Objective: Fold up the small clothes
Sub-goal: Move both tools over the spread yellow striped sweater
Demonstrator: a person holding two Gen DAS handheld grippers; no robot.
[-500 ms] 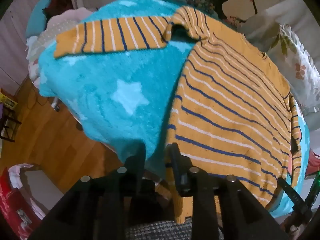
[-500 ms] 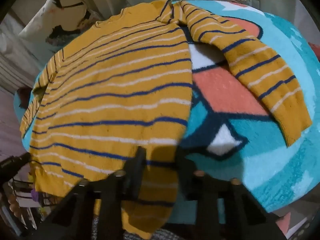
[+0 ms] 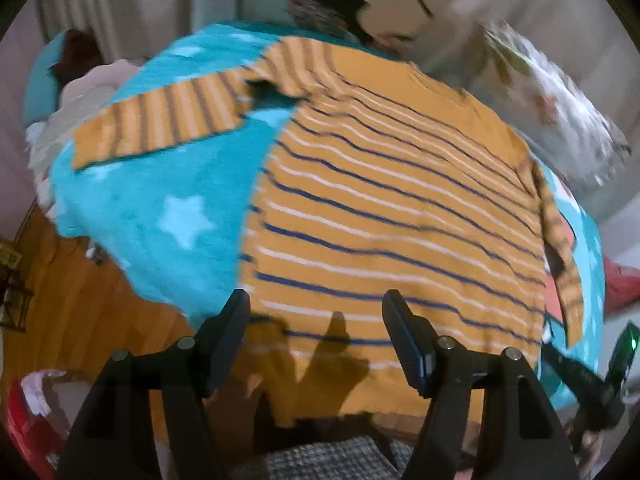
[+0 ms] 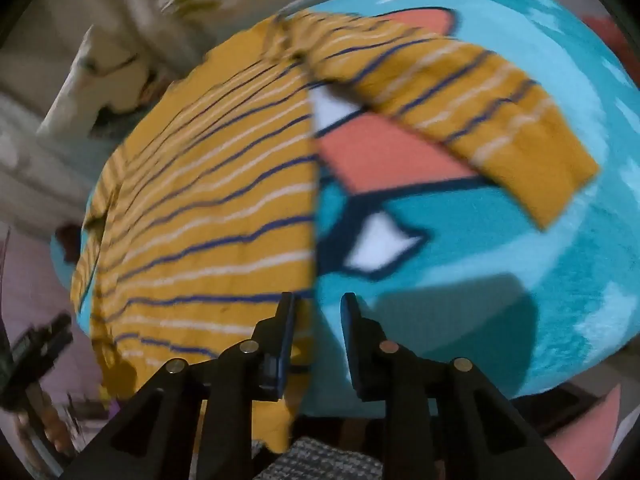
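— Teal star blanket point(image 3: 132, 184) covers the bed; what lies on it?
— Striped sweater point(image 3: 380, 220), spread flat, pillows point(image 3: 552, 92) beyond. Left tool point(image 3: 316, 312) gapes wide above its hem; right tool point(image 4: 317, 312) stands apart at its edge, gripping nothing.

Under my tools lies a turquoise fleece blanket point(image 3: 152, 184) with pale stars point(image 3: 184, 220); from my right camera it shows a coral patch point(image 4: 384, 152) and a white shape outlined in navy point(image 4: 380, 246). Wooden floor point(image 3: 80, 300) sits at eight o'clock, floral pillows point(image 3: 560, 96) at two o'clock.
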